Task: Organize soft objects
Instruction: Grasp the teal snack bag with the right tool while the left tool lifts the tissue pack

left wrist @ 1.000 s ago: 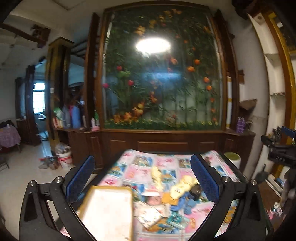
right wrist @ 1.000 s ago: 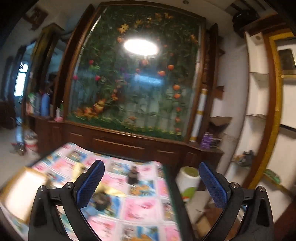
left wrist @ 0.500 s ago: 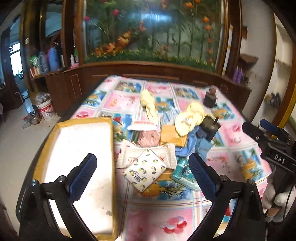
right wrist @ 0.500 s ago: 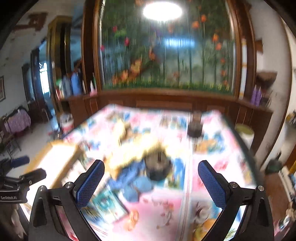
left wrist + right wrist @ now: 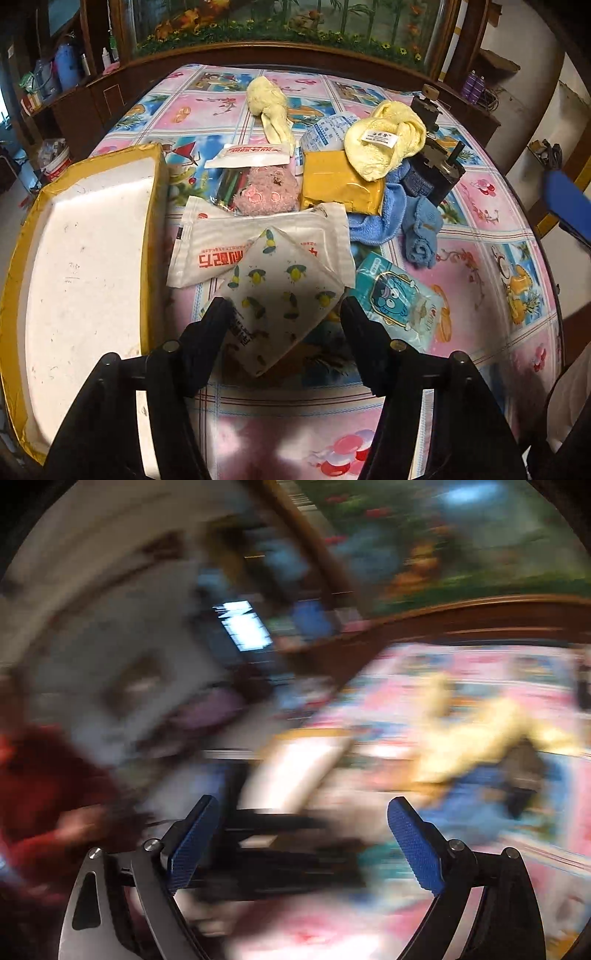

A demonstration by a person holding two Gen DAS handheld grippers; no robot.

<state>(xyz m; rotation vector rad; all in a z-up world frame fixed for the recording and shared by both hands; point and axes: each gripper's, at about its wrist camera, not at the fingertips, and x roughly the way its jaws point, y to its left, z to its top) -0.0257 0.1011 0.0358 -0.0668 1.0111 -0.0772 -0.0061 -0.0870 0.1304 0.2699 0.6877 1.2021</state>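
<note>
Left gripper (image 5: 282,308): you are holding it low over the near end of the heap, its jaws standing wide apart to either side of the lemon-print packet, gripping nothing
Lemon-print packet (image 5: 280,284): it is lying tilted between your left fingers, overlapping the white wrapper behind it; whether the fingers touch it, you cannot tell
White wrapper (image 5: 207,251): it is lying flat with red lettering, just right of the tray
Tray (image 5: 151,229): yellow-rimmed and white inside, it is sitting at the left of the table with nothing showing in it
Pink plush (image 5: 266,192): it is resting behind the white wrapper, partly inside a clear bag
Yellow pouch (image 5: 338,184): it is lying just right of the pink plush
Yellow towel (image 5: 384,144): folded, with a white label, it is sitting on the far edge of the yellow pouch
Pale yellow cloth (image 5: 269,107): it is lying apart, farther back on the tablecloth (image 5: 480,280)
Blue cloth (image 5: 406,218): it is spreading out crumpled beneath the towel
Teal packet (image 5: 395,299): it is lying just outside your left gripper's right finger
Right gripper (image 5: 301,838): you are carrying it with its blue pads spread wide and nothing between them; its view is heavily blurred
</note>
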